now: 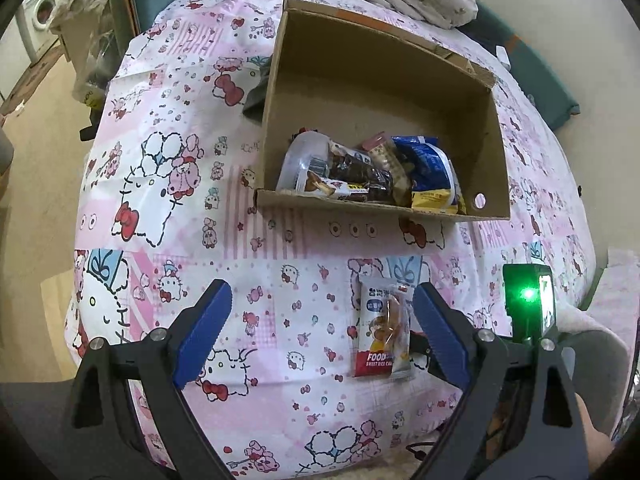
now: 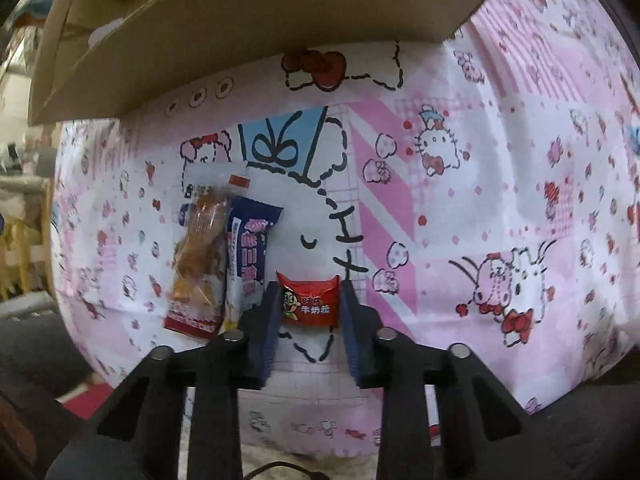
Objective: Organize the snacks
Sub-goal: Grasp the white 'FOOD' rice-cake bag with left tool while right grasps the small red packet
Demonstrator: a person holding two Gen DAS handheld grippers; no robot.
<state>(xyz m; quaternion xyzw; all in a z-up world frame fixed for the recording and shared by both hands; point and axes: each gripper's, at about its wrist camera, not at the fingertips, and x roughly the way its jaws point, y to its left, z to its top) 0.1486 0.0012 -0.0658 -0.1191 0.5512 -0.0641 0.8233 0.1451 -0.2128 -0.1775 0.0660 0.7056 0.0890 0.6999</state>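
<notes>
The red candy packet (image 2: 309,299) sits in the lower centre of the right wrist view, between the blue-padded fingers (image 2: 271,320) of the right gripper (image 2: 308,328). It is small, w/ a cartoon face and yellow letters, and both fingers press on its sides, so it is gripped. Its lower edge is hidden behind the fingers.

Just left of it lie two more snacks on the pink cartoon cloth (image 2: 480,200): a blue-white packet (image 2: 250,256) and a clear rice cake packet (image 2: 198,256) w/ a red bottom band. The two touch each other; the letters on the blue one are too blurred to read.

In the left wrist view the rice cake packet (image 1: 384,328) is in the lower right, just beside the right-hand finger of the left gripper (image 1: 322,332). This gripper is wide open and holds nothing.

The cardboard box (image 1: 276,92) is in the upper centre of that view, on the cloth. Several packets (image 1: 372,172) are piled at its near wall, approx. five or six; I cannot tell the exact count b/c they overlap. In the right wrist view the box (image 2: 220,40) is cut off by the top edge.
</notes>
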